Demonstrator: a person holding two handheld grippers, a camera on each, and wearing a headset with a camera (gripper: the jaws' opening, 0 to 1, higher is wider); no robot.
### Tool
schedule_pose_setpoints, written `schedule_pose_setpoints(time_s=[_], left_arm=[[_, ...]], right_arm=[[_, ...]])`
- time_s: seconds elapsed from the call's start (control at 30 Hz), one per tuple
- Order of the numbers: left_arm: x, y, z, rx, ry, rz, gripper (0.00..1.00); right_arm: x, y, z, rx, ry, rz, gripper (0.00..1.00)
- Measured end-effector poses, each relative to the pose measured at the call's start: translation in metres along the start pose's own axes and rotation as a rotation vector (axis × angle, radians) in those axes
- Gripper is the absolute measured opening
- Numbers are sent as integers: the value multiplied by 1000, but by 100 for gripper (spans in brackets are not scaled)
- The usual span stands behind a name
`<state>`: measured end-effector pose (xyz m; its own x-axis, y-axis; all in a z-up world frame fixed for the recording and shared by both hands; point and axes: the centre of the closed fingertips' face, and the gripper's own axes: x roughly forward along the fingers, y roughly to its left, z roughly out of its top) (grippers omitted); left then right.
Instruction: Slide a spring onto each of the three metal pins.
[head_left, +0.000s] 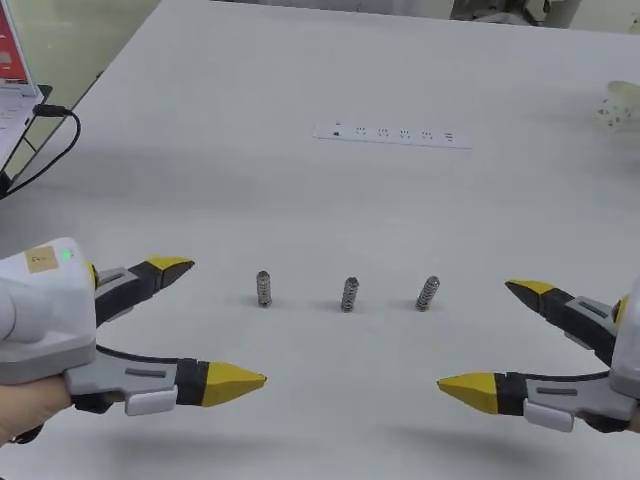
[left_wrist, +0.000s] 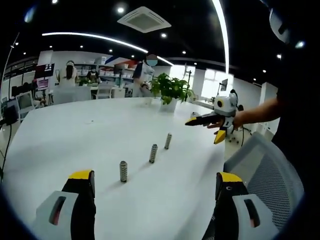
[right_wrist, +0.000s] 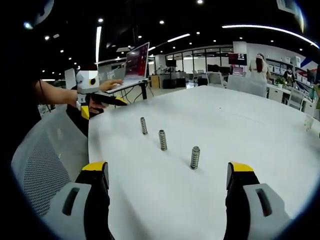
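Springs of grey coiled metal (head_left: 349, 294) stand upright, three in a row, on the white tabletop (head_left: 400, 60) between my claws; I judge every pin already fitted. My yellow-tipped left claw (head_left: 228, 322) and right claw (head_left: 472, 335) are wide open, empty.

Both grippers wide open, tips turned toward each other.
We hold the left gripper (head_left: 226, 322) low on our left and the right gripper (head_left: 474, 335) low on our right, jaws spread well apart. Our left hand (head_left: 25, 405) wraps its handle, and our right forearm (left_wrist: 255, 111) reaches out level.
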<state>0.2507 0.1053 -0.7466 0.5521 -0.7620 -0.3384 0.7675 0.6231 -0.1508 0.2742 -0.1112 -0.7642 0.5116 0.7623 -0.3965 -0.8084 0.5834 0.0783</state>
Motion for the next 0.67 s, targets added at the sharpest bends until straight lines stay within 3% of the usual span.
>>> schedule_pose_setpoints(time_s=[0.33,0.67], left_arm=[[-7,10,11,16,-28,36,98],[0,9,6,7,-7,31,98]], right_arm=[[-6,-7,19,-18,-28,-30,98],[-13,-13,12,20,-23,-66,95]])
